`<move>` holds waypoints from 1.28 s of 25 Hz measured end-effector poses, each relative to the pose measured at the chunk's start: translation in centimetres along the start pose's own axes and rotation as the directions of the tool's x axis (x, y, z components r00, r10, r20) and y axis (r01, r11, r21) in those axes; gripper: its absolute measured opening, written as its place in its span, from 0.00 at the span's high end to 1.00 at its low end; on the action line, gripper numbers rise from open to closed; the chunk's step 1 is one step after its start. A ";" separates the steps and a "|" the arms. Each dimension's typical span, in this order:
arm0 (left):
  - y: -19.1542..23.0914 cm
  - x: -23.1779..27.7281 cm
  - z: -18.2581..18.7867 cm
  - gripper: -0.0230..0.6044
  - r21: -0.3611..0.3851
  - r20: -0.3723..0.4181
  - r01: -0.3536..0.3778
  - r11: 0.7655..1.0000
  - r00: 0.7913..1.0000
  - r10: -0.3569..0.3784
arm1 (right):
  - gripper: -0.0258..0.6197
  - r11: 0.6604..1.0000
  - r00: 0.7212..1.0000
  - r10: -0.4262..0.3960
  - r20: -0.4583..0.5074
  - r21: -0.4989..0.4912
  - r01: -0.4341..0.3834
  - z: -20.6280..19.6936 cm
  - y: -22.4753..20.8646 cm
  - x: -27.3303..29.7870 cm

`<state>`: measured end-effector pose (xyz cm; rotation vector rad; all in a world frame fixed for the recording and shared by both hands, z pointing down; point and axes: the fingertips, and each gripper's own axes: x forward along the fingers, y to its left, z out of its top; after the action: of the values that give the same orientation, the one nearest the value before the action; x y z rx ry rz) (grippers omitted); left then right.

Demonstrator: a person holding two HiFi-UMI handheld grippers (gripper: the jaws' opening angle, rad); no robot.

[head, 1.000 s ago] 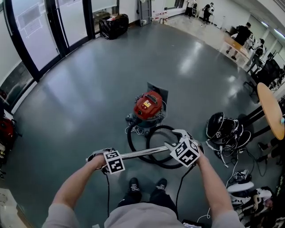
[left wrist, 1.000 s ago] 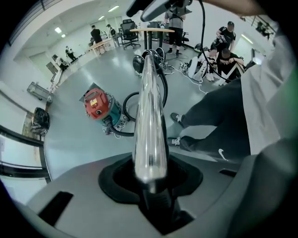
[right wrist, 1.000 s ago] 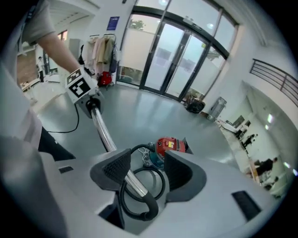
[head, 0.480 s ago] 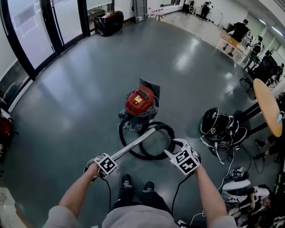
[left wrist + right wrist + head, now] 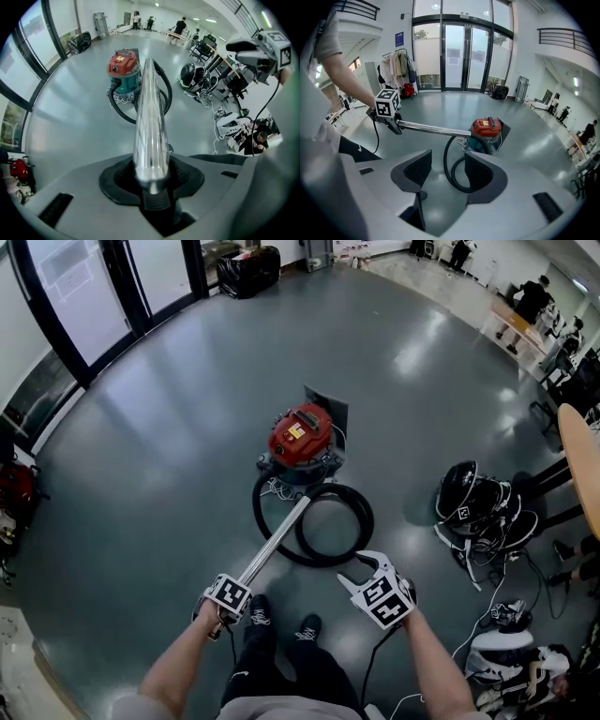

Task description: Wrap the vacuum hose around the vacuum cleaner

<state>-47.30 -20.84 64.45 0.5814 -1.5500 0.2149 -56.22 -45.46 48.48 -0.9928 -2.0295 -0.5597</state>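
Note:
The red vacuum cleaner [image 5: 300,442] stands on the grey floor, with its black hose [image 5: 323,521] looped in front of it. A shiny metal tube [image 5: 272,549] runs from the hose back to my left gripper [image 5: 230,601], which is shut on the tube's near end. In the left gripper view the tube [image 5: 150,117] sticks out from between the jaws of the left gripper [image 5: 151,173] towards the vacuum cleaner [image 5: 124,68]. My right gripper [image 5: 364,570] hangs open and empty to the right of the tube. In the right gripper view the hose [image 5: 452,164] and vacuum cleaner [image 5: 486,129] lie beyond the open right gripper [image 5: 447,171].
Black helmets and gear with cables [image 5: 473,507] lie on the floor at the right, next to a round wooden table [image 5: 581,474]. The person's shoes [image 5: 281,622] are between the grippers. Glass doors [image 5: 66,306] line the left wall. People stand far off [image 5: 534,296].
The metal tube has swung from lying crosswise between the two grippers to pointing at the vacuum cleaner. Both grippers have sunk lower and apart; the left one has rolled.

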 end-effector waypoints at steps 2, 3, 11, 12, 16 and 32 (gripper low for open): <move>-0.8 1.5 0.1 0.72 -0.027 0.006 0.020 0.999 1.000 -0.019 | 0.62 1.000 1.000 0.024 -0.001 0.011 -0.024 -1.0 0.7 0.8; -1.0 2.4 0.3 0.73 -0.034 0.011 0.028 0.999 1.000 -0.027 | 0.62 0.999 0.999 0.032 -0.001 0.021 -0.032 -1.5 1.0 1.3; 0.2 13.4 4.5 0.72 -0.002 0.099 0.085 0.996 0.991 -0.085 | 0.62 0.978 0.994 -0.018 0.104 0.208 -0.004 -5.2 0.3 8.2; 0.7 15.0 4.9 0.72 0.001 0.110 0.091 0.996 0.990 -0.091 | 0.62 0.974 0.993 -0.030 0.115 0.225 0.003 -5.7 0.2 9.5; 3.4 20.9 6.2 0.72 -0.001 0.136 0.108 0.994 0.985 -0.107 | 0.62 0.965 0.988 -0.068 0.139 0.262 0.029 -8.2 -0.2 14.4; 11.2 45.4 9.0 0.72 0.018 0.217 0.089 0.996 0.972 -0.091 | 0.62 0.967 0.986 -0.098 0.132 0.246 0.063 -19.3 -2.4 35.8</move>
<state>-58.98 -25.91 110.33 0.6982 -1.7299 0.0903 -62.82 -43.53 88.63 -0.8265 -2.2123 -0.2796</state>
